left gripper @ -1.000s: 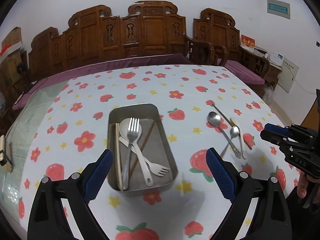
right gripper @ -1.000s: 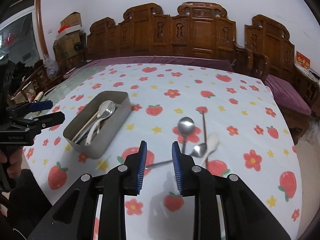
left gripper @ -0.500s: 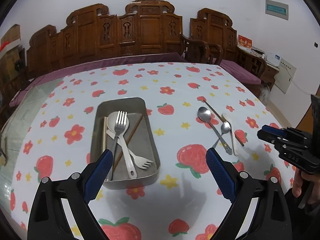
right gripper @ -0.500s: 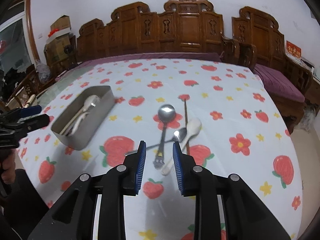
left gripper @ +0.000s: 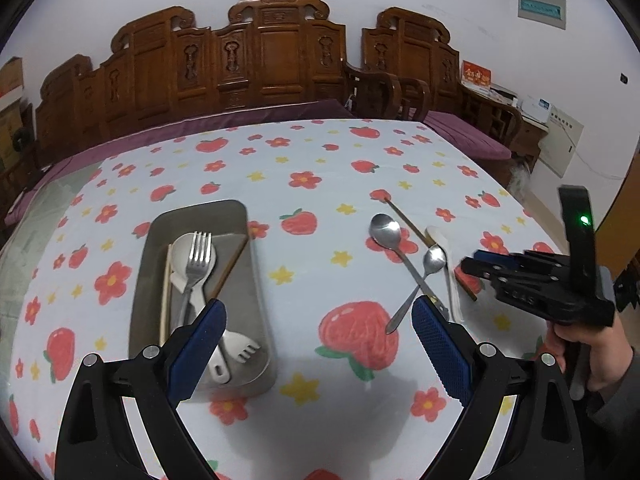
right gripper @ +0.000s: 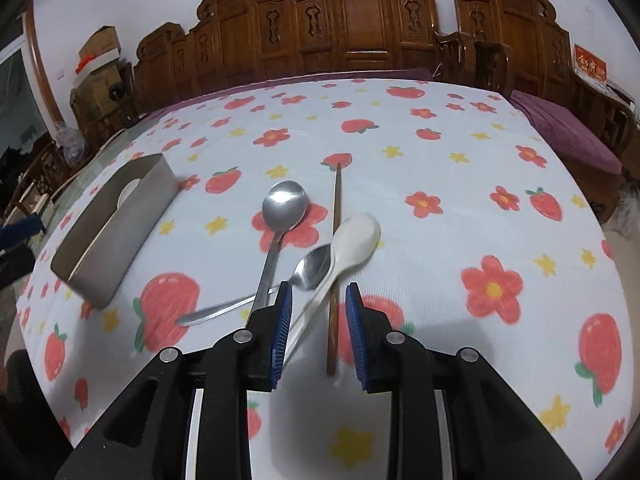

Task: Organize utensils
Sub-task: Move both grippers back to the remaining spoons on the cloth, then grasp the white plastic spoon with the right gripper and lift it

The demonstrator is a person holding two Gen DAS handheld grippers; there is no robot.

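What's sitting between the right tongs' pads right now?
In the right wrist view, the right tongs stand open over the white spoon handle and the brown chopstick; both pass between the pads, neither gripped.

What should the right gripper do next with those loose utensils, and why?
Probably ease the right gripper lower and close on the white spoon. Its jaws are open with that spoon's handle and the brown chopstick lying between them, nothing gripped yet. Two metal spoons lie crossed just left, so keep clear of them. The tray already holds other utensils.
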